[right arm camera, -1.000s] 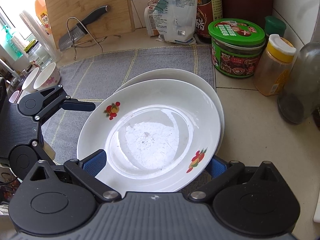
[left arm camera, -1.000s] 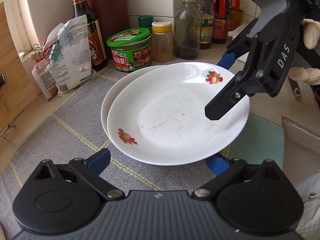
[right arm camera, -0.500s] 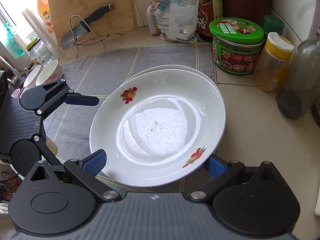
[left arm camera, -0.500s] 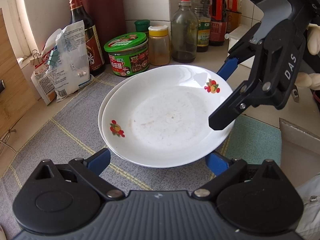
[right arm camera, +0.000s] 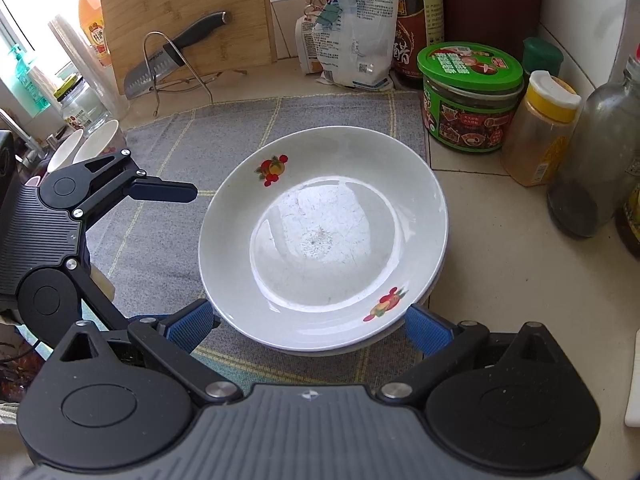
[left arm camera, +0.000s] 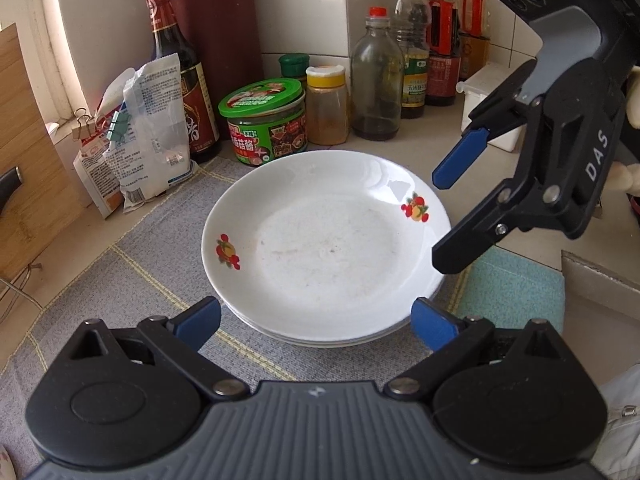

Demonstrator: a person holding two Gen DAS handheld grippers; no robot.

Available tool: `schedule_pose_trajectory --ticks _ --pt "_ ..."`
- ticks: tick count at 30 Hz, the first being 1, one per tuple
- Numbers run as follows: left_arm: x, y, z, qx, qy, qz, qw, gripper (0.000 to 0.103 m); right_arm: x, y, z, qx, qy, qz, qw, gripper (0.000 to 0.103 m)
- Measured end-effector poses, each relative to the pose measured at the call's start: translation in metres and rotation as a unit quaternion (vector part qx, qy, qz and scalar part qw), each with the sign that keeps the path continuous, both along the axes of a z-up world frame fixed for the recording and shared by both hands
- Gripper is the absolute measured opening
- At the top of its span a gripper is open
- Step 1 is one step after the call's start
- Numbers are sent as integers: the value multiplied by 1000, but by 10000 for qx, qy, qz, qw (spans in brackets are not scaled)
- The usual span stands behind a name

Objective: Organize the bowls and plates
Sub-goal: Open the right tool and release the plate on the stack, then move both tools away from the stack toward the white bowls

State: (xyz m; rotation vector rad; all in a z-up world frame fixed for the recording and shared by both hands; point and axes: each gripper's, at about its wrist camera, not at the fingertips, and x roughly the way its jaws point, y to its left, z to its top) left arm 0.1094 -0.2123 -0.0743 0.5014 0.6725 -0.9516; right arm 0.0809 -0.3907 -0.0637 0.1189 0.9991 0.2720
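The white plates (left arm camera: 326, 246) sit stacked on the grey mat (left arm camera: 132, 280) on the table. Both the left gripper (left arm camera: 316, 318) and right gripper (right arm camera: 308, 322) gape wide, empty, flanking the stack.

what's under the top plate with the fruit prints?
Under the top plate, only a thin rim of a second plate peeks out along the near edge. Both sit on the grey mat. The rest of the lower plate is covered.
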Motion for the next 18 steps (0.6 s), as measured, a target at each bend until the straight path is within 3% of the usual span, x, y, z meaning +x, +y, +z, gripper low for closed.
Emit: schedule_pose_trajectory --ticks 8,18 --pt "0 10 14 -246 -135 371 9989 101 -3 14 13 -195 -420 57 9989 103" --pt "-10 49 29 -377 -174 1534 9873 102 6 59 22 -330 -969 505 9935 103"
